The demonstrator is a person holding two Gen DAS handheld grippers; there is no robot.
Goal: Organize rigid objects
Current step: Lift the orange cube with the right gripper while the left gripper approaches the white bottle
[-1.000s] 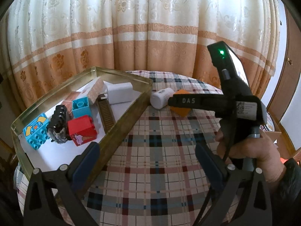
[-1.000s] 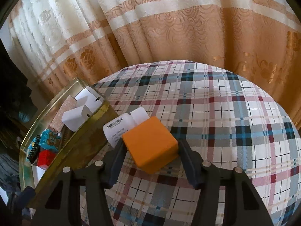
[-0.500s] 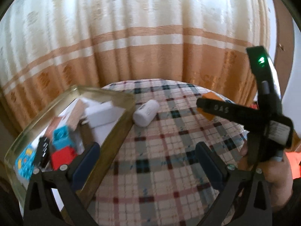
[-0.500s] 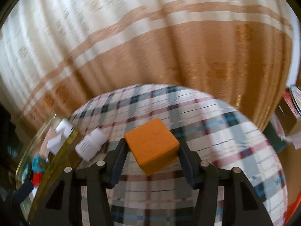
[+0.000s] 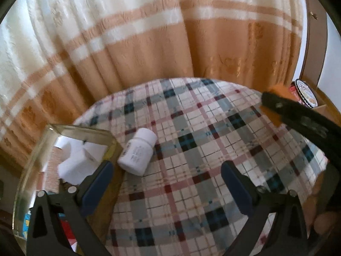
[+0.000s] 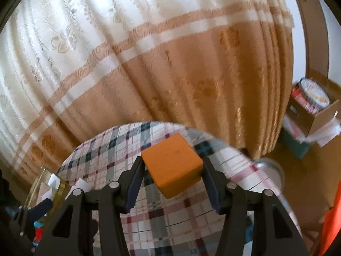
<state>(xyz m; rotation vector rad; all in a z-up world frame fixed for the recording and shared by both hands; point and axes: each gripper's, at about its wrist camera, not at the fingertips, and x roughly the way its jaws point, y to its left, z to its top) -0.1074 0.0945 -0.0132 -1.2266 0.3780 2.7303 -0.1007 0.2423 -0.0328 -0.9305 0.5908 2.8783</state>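
At the table's left edge sits the glass tray [image 5: 70, 129], holding two white blocks [image 5: 78, 160] that I can count, with blue and red pieces too hidden to number. My left gripper [image 5: 166, 183] stands open and empty over the plaid table [image 5: 191, 149]; one white bottle [image 5: 138, 151] lies on its side just beside the tray's right wall. My right gripper [image 6: 172, 180] is clamped on the one orange block [image 6: 171, 164], lifted above the table's far right edge. I judge I should carry it level to the tray, clear the wall, then let go low.
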